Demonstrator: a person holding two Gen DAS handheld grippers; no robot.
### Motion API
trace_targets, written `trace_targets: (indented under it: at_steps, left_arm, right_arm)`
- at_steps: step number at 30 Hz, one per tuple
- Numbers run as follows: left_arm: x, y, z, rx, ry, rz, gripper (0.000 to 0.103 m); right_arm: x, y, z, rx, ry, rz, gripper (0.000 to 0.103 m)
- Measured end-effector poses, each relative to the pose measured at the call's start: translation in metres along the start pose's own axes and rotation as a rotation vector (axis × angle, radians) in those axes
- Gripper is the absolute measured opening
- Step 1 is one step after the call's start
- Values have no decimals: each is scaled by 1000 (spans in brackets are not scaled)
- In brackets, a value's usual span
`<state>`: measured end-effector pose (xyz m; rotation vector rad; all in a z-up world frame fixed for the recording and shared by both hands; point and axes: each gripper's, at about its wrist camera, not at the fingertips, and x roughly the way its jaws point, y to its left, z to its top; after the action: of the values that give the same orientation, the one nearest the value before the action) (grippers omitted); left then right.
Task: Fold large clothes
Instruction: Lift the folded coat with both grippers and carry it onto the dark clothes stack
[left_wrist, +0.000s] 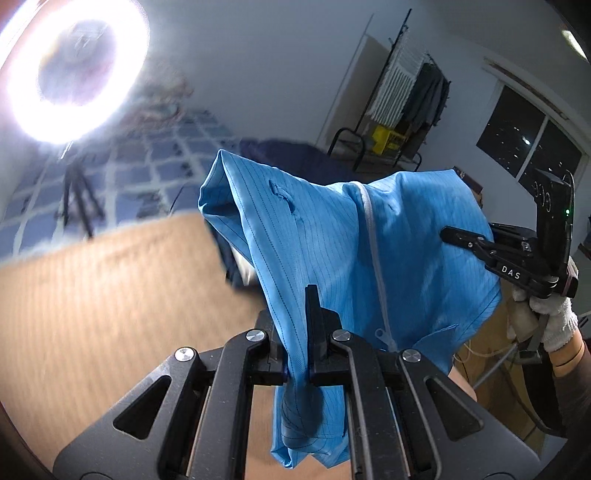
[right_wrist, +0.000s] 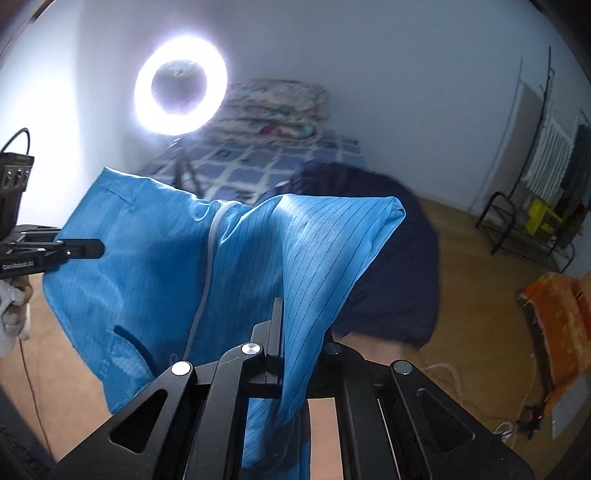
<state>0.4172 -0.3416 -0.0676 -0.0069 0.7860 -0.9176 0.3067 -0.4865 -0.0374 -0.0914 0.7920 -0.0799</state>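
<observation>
The left tool (left_wrist: 297, 332) is pinching a fold of the blue striped garment (left_wrist: 332, 240), jaws closed on cloth. The right tool (right_wrist: 295, 354) is gripping another fold, the garment hanging in the air between both tools, above the tan surface (left_wrist: 110, 295).

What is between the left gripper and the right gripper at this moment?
Only the blue garment spans from the left gripper to the right gripper, its white zipper about midway; both wrist views show it.

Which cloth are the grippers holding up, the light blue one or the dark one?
The light blue striped garment with the white zipper; the dark navy cloth lies behind it, untouched.
</observation>
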Motion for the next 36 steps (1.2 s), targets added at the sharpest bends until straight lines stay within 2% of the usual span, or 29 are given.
trace_targets:
  at_steps: [11, 17, 26, 36]
  left_arm:
    - [60, -12, 116, 71, -113, 22, 4]
    - [101, -7, 155, 53, -138, 31, 4]
    - [170, 0, 165, 60, -85, 101, 4]
    - [213, 28, 154, 31, -27, 161, 4]
  right_arm:
    - [42, -61, 85, 5, -86, -129, 3]
    - [70, -89, 117, 12, -106, -197, 3]
    - [123, -128, 111, 56, -60, -225, 3]
    - [187, -158, 93, 94, 25, -175, 3]
